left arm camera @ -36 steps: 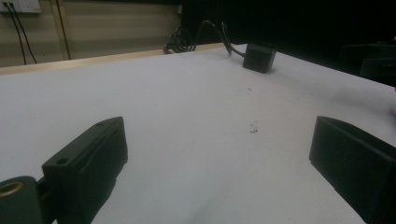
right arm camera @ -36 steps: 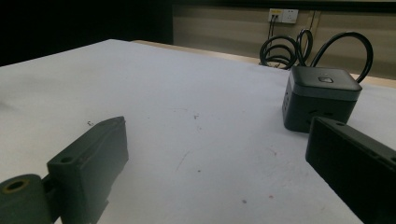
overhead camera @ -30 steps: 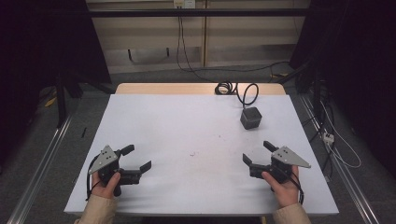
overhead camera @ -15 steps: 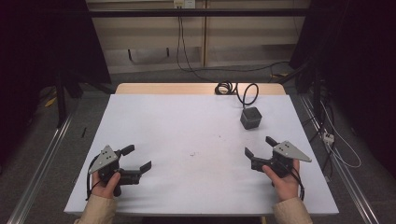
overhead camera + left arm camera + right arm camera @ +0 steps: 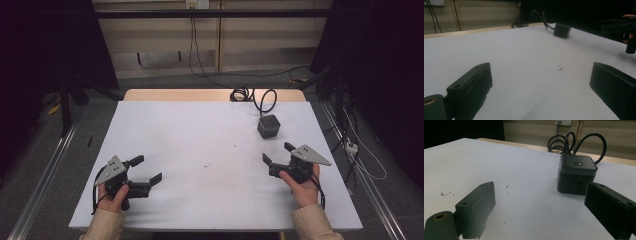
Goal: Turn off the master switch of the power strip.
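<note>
A dark grey cube [image 5: 268, 126] with a button on top sits on the white table [image 5: 200, 130] at the right rear, its black cable [image 5: 250, 95] coiled behind it. My right gripper [image 5: 277, 152] is held open just short of the cube, nothing between its jaws. In the right gripper view the cube [image 5: 576, 173] stands ahead, right of the gap of the right gripper [image 5: 539, 192]. My left gripper [image 5: 147, 169] hovers open and empty at the front left. From the left gripper [image 5: 540, 72] the cube [image 5: 562, 30] is far off.
The table's wooden back edge [image 5: 210, 94] runs behind the cable coil. Metal rails [image 5: 45, 170] flank the table on the floor, and loose cables [image 5: 350, 145] lie to the right. A few small dark marks [image 5: 206, 165] spot the tabletop's middle.
My right gripper has moved forward across the table, closer to the cube, still open. The left gripper has stayed where it was.
</note>
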The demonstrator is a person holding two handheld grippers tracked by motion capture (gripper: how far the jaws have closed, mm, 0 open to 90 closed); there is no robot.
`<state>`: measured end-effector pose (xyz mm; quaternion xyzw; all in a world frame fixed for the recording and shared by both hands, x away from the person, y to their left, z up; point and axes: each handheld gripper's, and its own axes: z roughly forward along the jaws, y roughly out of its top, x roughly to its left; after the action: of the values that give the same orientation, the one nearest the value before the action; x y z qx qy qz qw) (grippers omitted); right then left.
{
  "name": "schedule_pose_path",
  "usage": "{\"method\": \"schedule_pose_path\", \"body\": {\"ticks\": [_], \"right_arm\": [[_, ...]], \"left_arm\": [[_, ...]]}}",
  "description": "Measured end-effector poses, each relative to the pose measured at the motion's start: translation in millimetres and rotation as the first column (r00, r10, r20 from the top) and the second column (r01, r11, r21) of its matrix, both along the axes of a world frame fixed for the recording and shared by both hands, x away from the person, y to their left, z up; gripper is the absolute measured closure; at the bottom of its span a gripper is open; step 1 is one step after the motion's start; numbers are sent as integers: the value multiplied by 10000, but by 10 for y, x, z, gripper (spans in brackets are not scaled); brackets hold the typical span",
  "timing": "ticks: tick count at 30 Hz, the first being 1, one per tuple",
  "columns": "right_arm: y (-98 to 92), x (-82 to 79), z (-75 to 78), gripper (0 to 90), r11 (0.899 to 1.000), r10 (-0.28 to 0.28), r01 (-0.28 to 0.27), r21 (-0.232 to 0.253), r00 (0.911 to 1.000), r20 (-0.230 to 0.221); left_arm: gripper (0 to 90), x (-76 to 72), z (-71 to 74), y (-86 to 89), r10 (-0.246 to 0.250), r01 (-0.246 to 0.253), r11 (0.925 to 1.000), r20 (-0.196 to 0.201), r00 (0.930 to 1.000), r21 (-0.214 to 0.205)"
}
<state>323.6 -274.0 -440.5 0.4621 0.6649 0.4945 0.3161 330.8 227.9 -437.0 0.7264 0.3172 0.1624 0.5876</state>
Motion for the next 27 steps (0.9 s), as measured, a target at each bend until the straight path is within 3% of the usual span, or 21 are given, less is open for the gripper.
{"method": "schedule_pose_path", "body": {"ticks": [27], "right_arm": [[-32,293,134,110,9998,-215,214,-40,9994,-267]], "left_arm": [[42,4,-1,11,0,0,10000,3,10000,-19]]}}
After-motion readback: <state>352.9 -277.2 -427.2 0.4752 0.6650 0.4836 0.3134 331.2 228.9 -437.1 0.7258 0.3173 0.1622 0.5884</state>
